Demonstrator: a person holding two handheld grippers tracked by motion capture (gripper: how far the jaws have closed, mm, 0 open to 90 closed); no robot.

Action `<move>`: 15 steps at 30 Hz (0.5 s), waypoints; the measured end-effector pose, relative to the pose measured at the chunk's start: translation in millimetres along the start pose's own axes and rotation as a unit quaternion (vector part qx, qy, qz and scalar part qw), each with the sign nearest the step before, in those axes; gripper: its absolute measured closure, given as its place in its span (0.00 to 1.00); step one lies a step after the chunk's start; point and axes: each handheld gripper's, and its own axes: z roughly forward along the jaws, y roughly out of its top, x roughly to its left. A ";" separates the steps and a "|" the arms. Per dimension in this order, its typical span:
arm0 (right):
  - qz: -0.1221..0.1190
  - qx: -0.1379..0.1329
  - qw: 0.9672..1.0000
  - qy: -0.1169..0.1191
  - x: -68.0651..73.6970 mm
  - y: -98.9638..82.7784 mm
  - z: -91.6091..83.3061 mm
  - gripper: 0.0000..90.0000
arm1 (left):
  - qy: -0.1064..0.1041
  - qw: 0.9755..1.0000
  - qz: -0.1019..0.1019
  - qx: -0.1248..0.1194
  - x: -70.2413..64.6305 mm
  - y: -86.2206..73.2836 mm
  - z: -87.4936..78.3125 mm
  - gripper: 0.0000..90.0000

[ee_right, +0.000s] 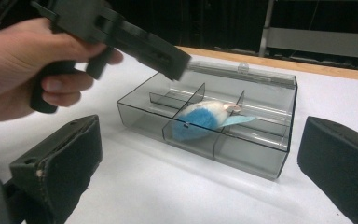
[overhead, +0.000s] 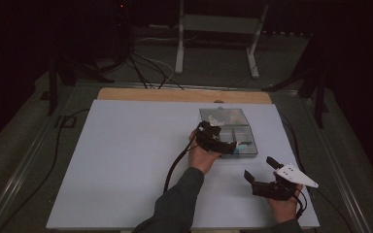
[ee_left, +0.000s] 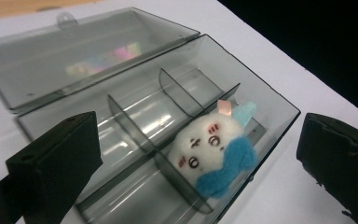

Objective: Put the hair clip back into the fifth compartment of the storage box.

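White table top [overhead: 126,160] under dim light, dark floor and cables beyond. Toward two o'clock from the table's middle, a smoky clear plastic compartment box [overhead: 245,148], its hinged lid [overhead: 223,116] laid open flat on the far side at twelve o'clock. Inside, dividers forming several cells. Lying in a near-row cell, partly over a divider, a small plush toy [ee_left: 212,156]: white round face with pink cheeks, blue body, one pink ear and one pale blue ear; seen from the right gripper view [ee_right: 205,119] as a white and blue lump resting on its side. Left gripper [overhead: 233,147], held in the left hand [overhead: 201,155], hovering just over the box's near-left part, jaws spread wide with nothing between them, the toy framed in the gap in the left gripper view. Right gripper [overhead: 261,168], held in the right hand [overhead: 284,206] at about five o'clock from the box, well apart from it, topped by a grey three-cornered plate [overhead: 296,175], jaws also wide apart and holding nothing, pointed toward the box.
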 end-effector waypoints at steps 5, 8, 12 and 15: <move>-0.001 0.000 1.000 0.002 1.6 0.0 0.4 0.00 | 0.007 1.000 0.007 -0.014 8.4 -2.5 -17.1 0.01; -0.003 0.000 1.000 0.003 2.4 0.0 0.8 0.00 | 0.011 1.000 0.016 -0.018 14.6 -4.3 -28.7 0.01; -0.003 0.001 1.000 0.004 3.0 -0.1 1.4 0.00 | 0.017 0.999 0.022 -0.027 22.8 -7.6 -44.1 0.01; -0.004 0.001 1.000 0.004 3.3 0.0 1.1 0.00 | 0.017 0.999 0.027 -0.036 28.9 -9.6 -56.6 0.01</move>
